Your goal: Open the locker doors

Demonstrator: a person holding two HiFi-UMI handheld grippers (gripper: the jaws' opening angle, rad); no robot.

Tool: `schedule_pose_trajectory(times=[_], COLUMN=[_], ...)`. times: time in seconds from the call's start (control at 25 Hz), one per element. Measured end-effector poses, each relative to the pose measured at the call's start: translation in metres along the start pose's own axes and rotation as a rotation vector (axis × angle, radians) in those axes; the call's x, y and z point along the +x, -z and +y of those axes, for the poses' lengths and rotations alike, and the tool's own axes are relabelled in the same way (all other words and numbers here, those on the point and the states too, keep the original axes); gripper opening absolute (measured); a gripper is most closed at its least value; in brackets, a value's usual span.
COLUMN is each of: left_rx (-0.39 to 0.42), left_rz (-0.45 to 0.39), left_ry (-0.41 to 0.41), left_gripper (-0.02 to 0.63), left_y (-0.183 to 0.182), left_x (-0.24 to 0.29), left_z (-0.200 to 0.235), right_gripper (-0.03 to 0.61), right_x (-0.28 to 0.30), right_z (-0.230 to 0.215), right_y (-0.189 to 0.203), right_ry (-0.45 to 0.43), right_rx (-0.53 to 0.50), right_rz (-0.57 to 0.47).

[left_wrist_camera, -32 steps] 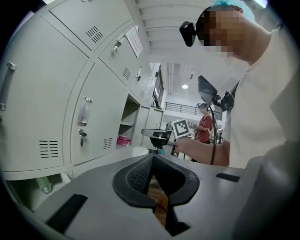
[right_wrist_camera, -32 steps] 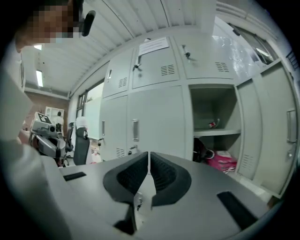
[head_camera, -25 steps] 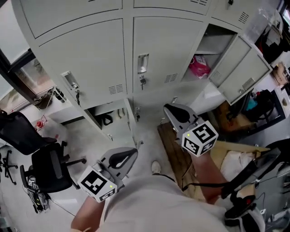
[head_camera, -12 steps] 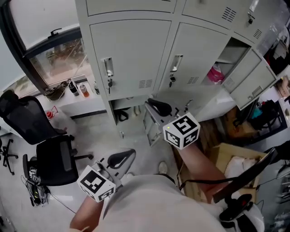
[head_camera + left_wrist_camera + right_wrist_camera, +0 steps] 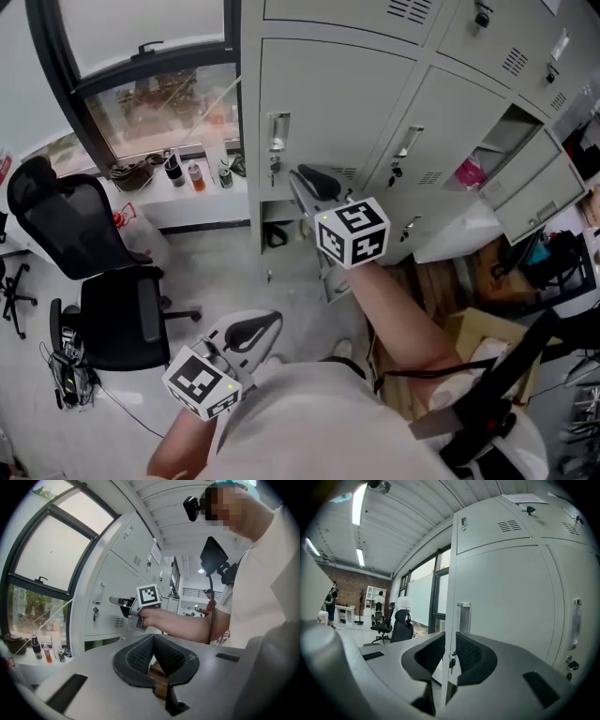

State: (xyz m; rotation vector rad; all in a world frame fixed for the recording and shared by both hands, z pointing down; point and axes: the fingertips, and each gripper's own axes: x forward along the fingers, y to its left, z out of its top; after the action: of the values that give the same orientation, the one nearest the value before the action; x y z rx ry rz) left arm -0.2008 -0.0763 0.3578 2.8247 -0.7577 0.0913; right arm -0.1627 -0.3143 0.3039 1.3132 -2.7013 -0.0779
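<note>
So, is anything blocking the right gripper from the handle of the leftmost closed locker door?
Nothing visible does. The right gripper points at the leftmost door, which is closed, and only open air lies between it and the handle.

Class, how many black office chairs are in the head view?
2: a high-backed chair by the window, a second chair below it, left of the left gripper. Legs at the left edge may be a third.

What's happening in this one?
A person stands at a bank of lockers with tongs in each hand. The right tongs, shut and empty, reach toward the closed door at the left end, near its handle but not on it. The left tongs hang back low, also shut. A locker farther right stands open.
</note>
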Motion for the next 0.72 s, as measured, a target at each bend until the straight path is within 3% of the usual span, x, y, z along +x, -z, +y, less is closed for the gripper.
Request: schedule_pose_trajectory(times=[0.2,0.72], left_rx=[-0.02,-0.03], left_rz=[0.001,-0.006], left_ry=[-0.041,-0.09], left_gripper=[0.011,0.011], left_y=[0.006,0.006], left_x=[-0.021,-0.046], left_z=[0.013,0.031], right_gripper=[0.075,0.091], right_x=[0.038,0.089], right_z=[0.0,-0.011], right_y=[-0.008,-0.016], right_ry=[0.013,0.084], right_rx=[0.015,0.041], right_rz=[-0.012,-0.024])
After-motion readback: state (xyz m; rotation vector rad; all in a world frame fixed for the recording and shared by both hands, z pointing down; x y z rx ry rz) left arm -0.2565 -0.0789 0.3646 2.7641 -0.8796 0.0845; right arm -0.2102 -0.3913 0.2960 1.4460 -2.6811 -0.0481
